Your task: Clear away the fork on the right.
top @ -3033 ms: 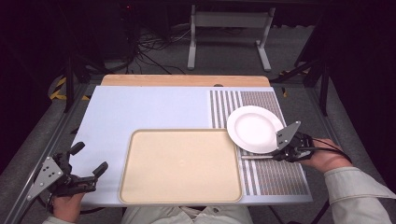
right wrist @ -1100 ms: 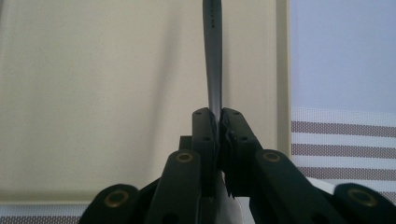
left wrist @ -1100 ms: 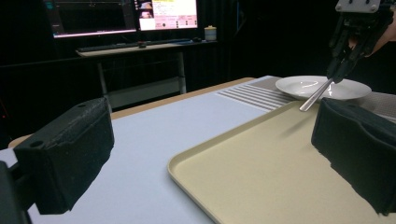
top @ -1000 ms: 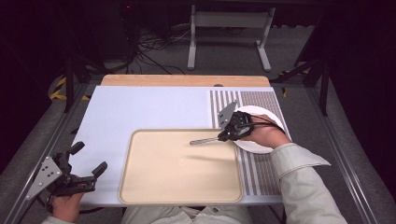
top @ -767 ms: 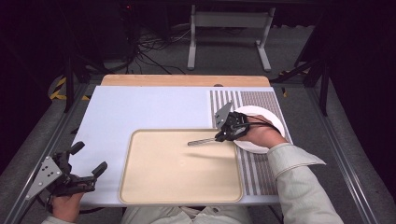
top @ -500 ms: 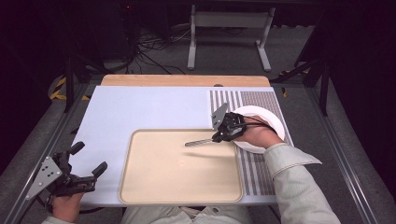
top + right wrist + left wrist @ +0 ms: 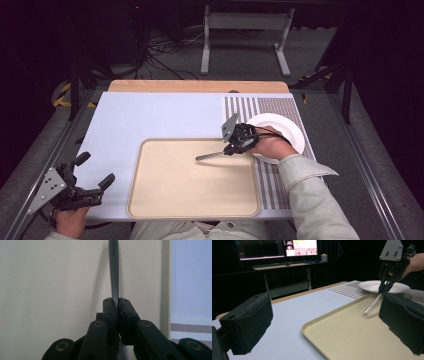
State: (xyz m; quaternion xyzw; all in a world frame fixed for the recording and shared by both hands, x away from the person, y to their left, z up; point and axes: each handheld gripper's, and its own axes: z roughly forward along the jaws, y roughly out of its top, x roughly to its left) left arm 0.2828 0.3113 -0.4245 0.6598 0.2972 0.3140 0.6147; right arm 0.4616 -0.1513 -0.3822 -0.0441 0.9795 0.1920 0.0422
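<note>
High view: the right claw (image 7: 231, 149) is clamped on a metal utensil (image 7: 210, 155), its handle slanting out over the upper right part of the beige tray (image 7: 150, 200), which holds nothing else. In the right gripper view the jaws pinch the shaft tight. Just behind that hand, a white plate (image 7: 290, 131) sits bare on the striped mat (image 7: 272, 107). The left claw (image 7: 95, 182) rests at the table's (image 7: 150, 115) near left corner, jaws spread wide and gripping nothing
</note>
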